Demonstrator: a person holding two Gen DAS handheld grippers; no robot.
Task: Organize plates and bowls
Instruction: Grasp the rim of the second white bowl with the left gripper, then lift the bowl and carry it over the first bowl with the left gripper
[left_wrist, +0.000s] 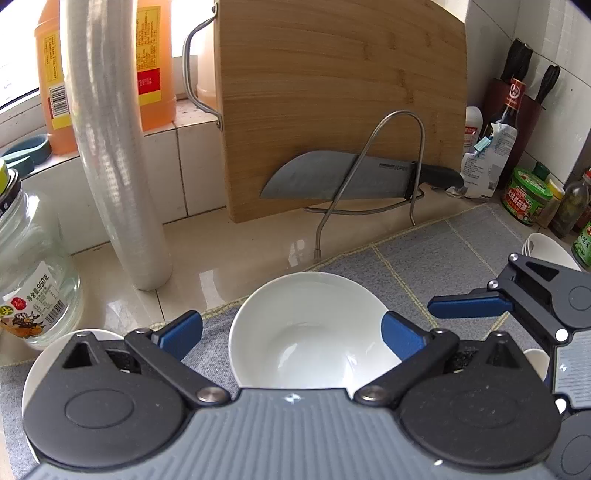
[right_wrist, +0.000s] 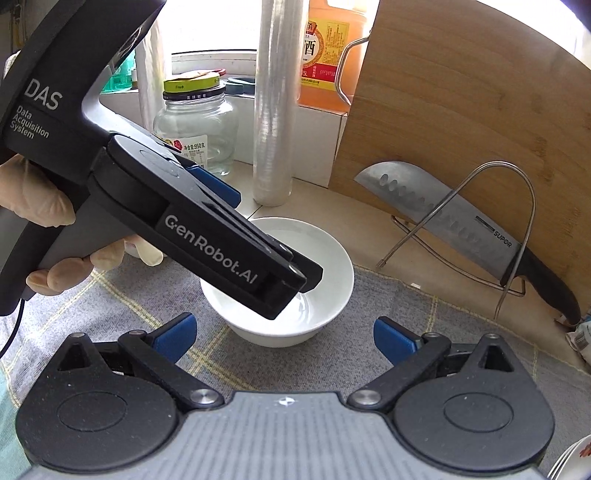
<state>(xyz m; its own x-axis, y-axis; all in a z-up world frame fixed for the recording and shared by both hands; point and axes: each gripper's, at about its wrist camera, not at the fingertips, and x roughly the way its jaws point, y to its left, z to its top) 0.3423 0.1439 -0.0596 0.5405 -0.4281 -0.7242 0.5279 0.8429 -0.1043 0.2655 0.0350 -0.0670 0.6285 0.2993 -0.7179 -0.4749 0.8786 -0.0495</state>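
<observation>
Directly ahead of the spread left claw (left_wrist: 291, 332), straddling the white bowl (left_wrist: 314, 332) on the surface's grey mat (left_wrist: 424, 254); right claw (right_wrist: 284, 336) spread too, farther back.

Left gripper (right_wrist: 236, 206) reads "GenRobot.AI", "DAS"; knife (right_wrist: 461, 225) reads "SUPOR"

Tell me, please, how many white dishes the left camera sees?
4: bowl ahead of the left gripper, one beneath it, one far right, one behind the right gripper; more may be hidden.

White bowl (left_wrist: 310, 332) on grey mat (left_wrist: 424, 258) between spread fingers of left gripper (left_wrist: 291, 332); right gripper (left_wrist: 469, 306) alongside
</observation>
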